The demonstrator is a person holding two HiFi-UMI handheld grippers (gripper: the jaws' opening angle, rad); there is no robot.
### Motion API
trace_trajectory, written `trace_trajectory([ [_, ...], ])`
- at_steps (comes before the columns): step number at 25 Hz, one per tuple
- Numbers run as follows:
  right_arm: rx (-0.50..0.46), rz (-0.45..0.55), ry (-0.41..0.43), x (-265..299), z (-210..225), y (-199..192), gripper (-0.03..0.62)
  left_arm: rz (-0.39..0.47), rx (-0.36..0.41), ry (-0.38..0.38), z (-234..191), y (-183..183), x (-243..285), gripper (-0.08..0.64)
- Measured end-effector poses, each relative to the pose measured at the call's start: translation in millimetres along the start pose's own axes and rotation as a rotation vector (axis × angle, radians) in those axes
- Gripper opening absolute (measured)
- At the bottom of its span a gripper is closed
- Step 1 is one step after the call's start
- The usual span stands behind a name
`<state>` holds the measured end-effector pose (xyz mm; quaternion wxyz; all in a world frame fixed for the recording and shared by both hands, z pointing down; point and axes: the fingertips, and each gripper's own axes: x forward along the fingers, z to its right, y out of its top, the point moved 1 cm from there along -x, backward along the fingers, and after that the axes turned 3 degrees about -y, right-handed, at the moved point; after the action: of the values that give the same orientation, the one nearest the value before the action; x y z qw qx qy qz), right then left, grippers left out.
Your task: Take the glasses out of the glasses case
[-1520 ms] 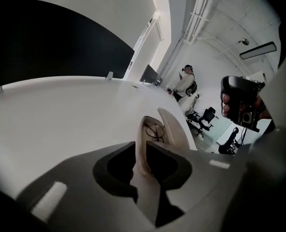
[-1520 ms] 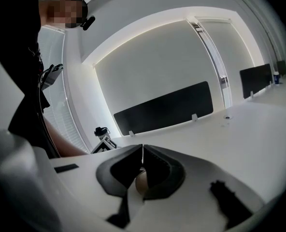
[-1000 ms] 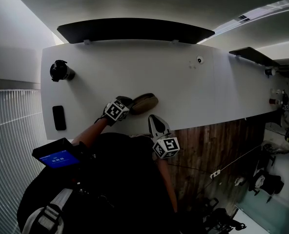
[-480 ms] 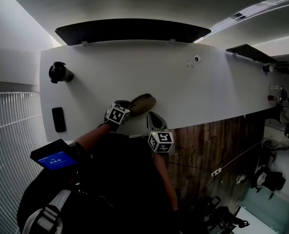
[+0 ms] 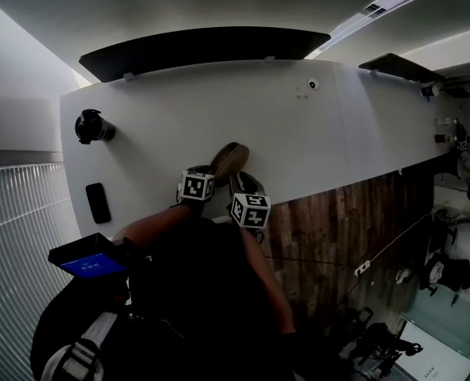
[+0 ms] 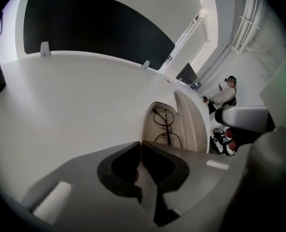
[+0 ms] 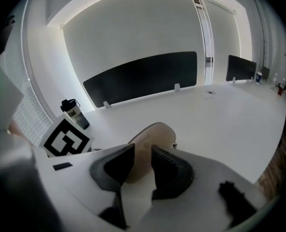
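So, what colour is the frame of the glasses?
Black; the glasses show best in the left gripper view, inside the case.

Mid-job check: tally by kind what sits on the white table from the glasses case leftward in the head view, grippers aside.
Glasses case: 1, open
Glasses: 1, lying inside the case
Bottle: 1, dark
Flat black device: 1
Total: 4

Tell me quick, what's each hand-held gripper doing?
Left hand-held gripper: just closed, nearly shut by the glasses case; grip cannot be told.
Right hand-held gripper: just opened, jaws apart, case lid in the gap, not gripped.
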<state>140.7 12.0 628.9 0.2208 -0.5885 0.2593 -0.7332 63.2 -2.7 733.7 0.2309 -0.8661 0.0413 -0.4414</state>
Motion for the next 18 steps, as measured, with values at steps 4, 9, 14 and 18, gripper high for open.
trace_trajectory([
  [4,0.044,-0.052,-0.084,10,16,-5,0.166,0.002,0.037,0.035,-2,-6,11,0.026],
  [9,0.154,-0.084,-0.058,25,15,-1,0.235,-0.010,0.076,0.076,4,-10,11,0.026],
  [14,0.171,-0.120,-0.063,38,9,-3,0.256,-0.016,0.096,0.079,0,-12,17,0.017],
  [18,0.116,-0.137,-0.071,42,7,-4,0.256,-0.015,0.106,0.075,3,-10,14,0.018],
])
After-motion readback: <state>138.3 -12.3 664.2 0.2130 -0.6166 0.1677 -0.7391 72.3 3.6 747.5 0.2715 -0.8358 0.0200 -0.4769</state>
